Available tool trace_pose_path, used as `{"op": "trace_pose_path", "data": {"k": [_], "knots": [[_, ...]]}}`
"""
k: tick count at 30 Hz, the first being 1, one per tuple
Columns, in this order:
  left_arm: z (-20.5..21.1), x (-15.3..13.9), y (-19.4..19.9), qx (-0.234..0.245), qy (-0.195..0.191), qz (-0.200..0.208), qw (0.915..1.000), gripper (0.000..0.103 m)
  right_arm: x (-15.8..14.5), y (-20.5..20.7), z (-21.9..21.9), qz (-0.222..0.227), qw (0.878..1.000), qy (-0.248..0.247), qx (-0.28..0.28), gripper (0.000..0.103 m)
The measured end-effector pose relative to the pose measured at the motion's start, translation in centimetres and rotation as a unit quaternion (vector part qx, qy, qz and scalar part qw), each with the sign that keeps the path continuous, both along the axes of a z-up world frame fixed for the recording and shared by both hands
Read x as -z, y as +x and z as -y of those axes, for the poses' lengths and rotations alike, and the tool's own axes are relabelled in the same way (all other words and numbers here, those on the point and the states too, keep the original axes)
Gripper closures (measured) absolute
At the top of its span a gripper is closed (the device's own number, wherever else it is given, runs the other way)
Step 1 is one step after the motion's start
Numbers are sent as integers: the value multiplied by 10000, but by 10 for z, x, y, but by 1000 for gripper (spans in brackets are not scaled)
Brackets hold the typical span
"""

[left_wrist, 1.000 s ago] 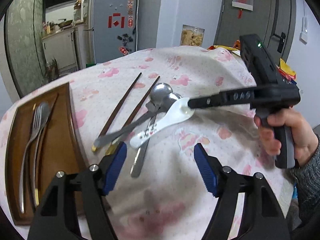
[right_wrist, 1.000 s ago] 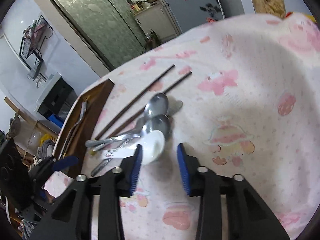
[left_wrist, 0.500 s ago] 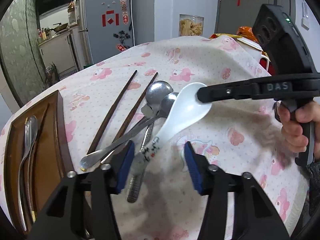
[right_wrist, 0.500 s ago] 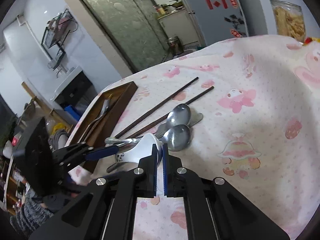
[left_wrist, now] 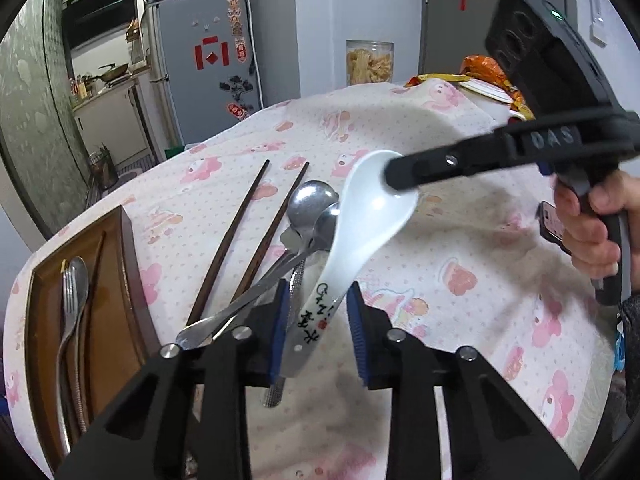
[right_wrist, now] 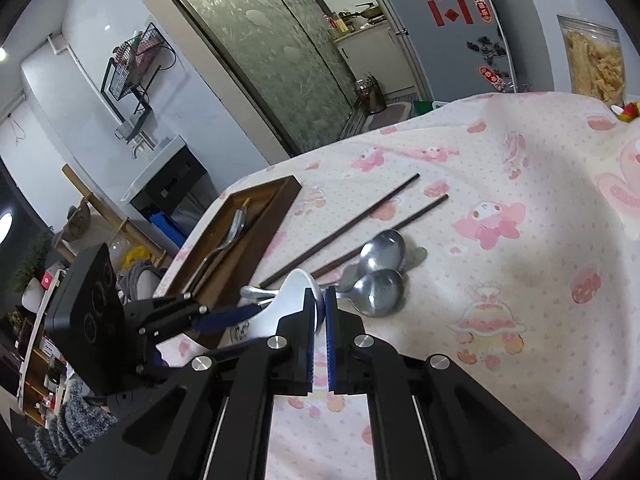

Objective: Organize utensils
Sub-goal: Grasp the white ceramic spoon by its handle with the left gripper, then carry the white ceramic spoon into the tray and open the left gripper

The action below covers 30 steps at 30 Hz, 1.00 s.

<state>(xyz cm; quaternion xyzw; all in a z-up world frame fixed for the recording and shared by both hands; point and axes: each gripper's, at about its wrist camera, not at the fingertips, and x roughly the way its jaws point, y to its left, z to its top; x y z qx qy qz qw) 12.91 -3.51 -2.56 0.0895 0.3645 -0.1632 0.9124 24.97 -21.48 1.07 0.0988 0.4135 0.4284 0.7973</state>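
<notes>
Above the cloth [left_wrist: 460, 240]: I lift the white spoon [left_wrist: 372, 208].
Right tongs [right_wrist: 319, 300]: pinching its bowl.
Left tongs [left_wrist: 318, 312]: closing around its handle (not yet pressing).

White spoon [left_wrist: 362, 224] lifted off cloth, right jaws clamped, left jaws closing

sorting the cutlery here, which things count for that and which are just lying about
For the job: white ceramic spoon, pinched by the right gripper, left gripper closing around its handle; two metal spoons; chopsticks; wooden tray.

Lying about: snack jar, orange packet, fridge.
</notes>
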Motion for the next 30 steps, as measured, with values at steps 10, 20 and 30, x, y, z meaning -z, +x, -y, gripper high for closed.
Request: {"op": "trace_pose_path", "data": {"k": [10, 20, 30], "knots": [[-39, -31, -31, -372, -186, 294, 9987, 81, -37, -6, -57, 244, 9991, 66, -330, 98], [-111, -36, -56, -1004, -211, 265, 9944, 86, -34, -1, -164, 59, 9952, 67, -976, 98], [-169, -10, -53, -1621, -275, -49, 9864, 87, 3, 8, -253, -234, 9928, -167, -1160, 98]]}}
